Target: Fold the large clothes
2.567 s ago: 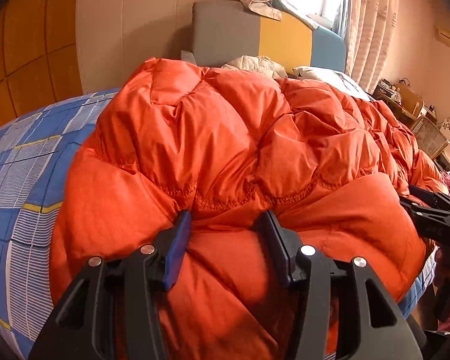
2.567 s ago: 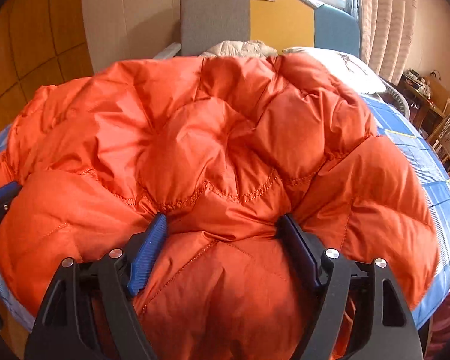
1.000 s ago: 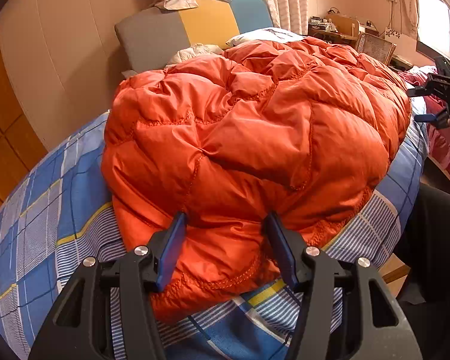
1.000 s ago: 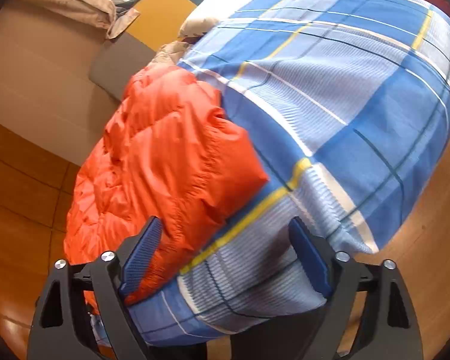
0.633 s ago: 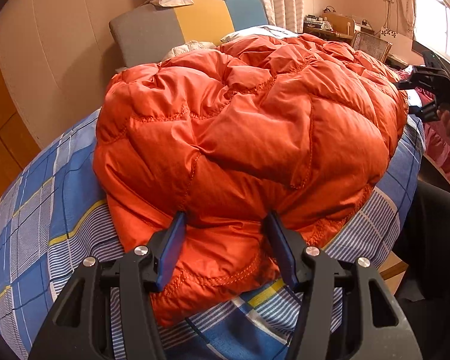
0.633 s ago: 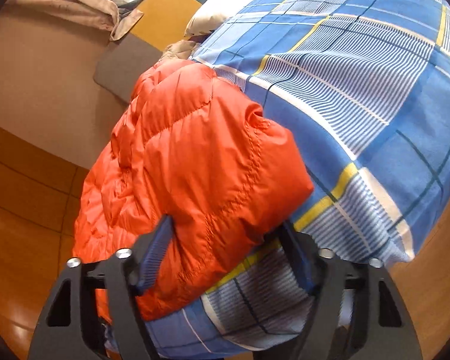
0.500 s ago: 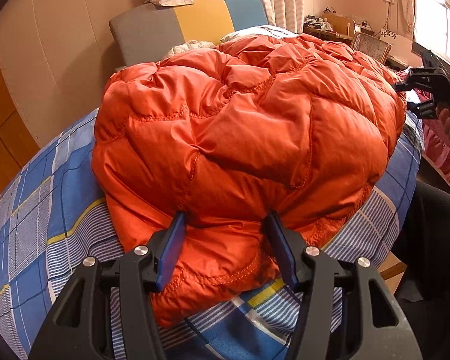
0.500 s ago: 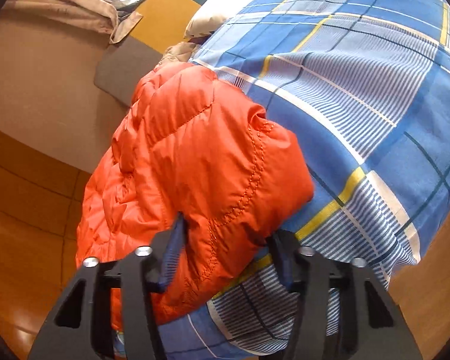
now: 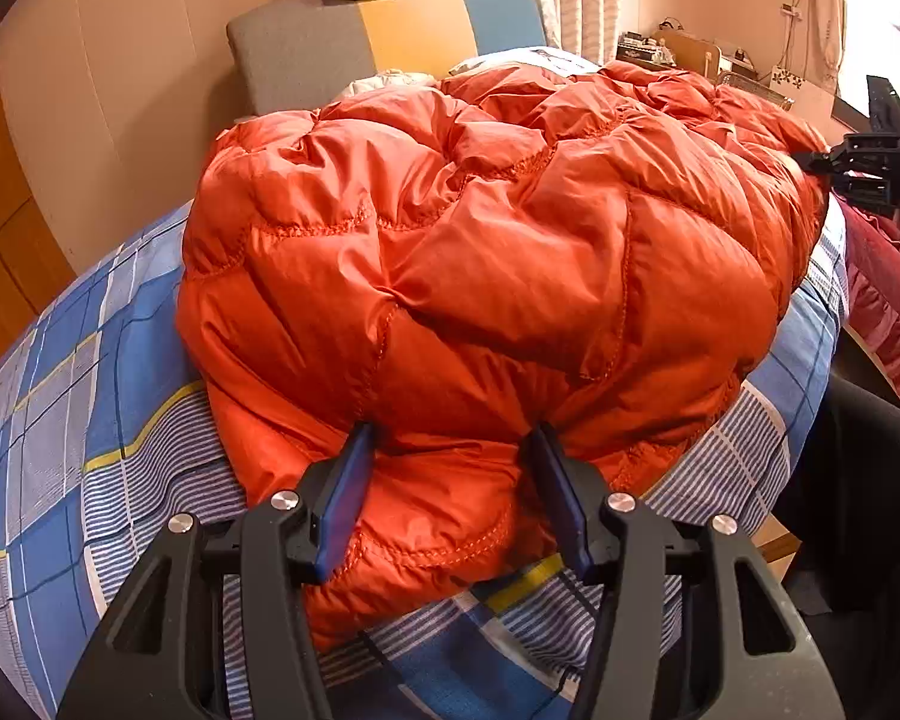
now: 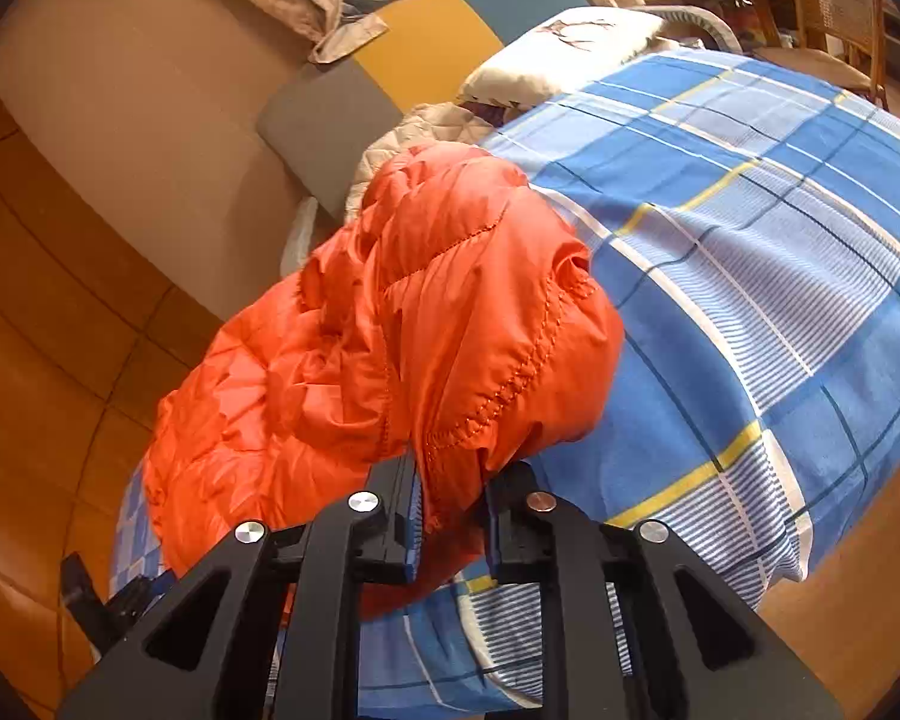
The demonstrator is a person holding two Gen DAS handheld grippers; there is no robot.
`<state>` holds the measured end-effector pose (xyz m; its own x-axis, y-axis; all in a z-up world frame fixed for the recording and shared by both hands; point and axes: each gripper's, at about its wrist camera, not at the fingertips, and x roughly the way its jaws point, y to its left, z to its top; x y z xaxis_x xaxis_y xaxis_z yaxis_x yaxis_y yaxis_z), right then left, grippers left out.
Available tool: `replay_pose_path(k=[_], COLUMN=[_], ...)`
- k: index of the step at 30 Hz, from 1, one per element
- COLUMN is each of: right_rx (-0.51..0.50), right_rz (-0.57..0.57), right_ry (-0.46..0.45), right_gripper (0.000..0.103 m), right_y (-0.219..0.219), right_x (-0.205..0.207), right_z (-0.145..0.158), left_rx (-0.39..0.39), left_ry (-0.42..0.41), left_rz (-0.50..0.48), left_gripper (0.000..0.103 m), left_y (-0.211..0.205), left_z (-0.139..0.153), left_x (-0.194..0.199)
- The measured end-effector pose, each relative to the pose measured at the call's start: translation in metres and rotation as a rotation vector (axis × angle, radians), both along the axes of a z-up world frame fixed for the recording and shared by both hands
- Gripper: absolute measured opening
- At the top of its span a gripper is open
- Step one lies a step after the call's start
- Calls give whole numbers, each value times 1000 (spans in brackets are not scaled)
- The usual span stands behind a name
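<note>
The puffy orange coat [image 9: 480, 252] lies on the bed [image 9: 60, 420]. The left gripper [image 9: 450, 480] jaws squeeze its near edge. The right gripper [image 10: 450, 516] jaws pinch a bunched corner between them.

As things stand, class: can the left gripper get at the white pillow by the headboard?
Probably not. The left gripper is clamped on the puffy orange down jacket, whose bulk lies between it and the white pillow at the bed's far end.
</note>
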<state>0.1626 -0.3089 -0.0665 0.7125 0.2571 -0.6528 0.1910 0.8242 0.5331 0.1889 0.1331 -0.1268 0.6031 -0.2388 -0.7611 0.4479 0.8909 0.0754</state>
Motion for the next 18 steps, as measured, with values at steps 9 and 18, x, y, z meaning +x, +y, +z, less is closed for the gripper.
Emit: replay_pose_path(k=[9,18], right_rx=[-49,-65], right_rz=[65,73], right_ry=[-64,-63], right_gripper=[14,14], right_y=[16,15], right_x=[2,2], right_z=[18,16], left_rx=[-97,-245], left_ry=[45,134], left_rz=[126,321], left_gripper=[51,52], left_y=[1,12], left_z=[0,6], left_x=[-1,-3])
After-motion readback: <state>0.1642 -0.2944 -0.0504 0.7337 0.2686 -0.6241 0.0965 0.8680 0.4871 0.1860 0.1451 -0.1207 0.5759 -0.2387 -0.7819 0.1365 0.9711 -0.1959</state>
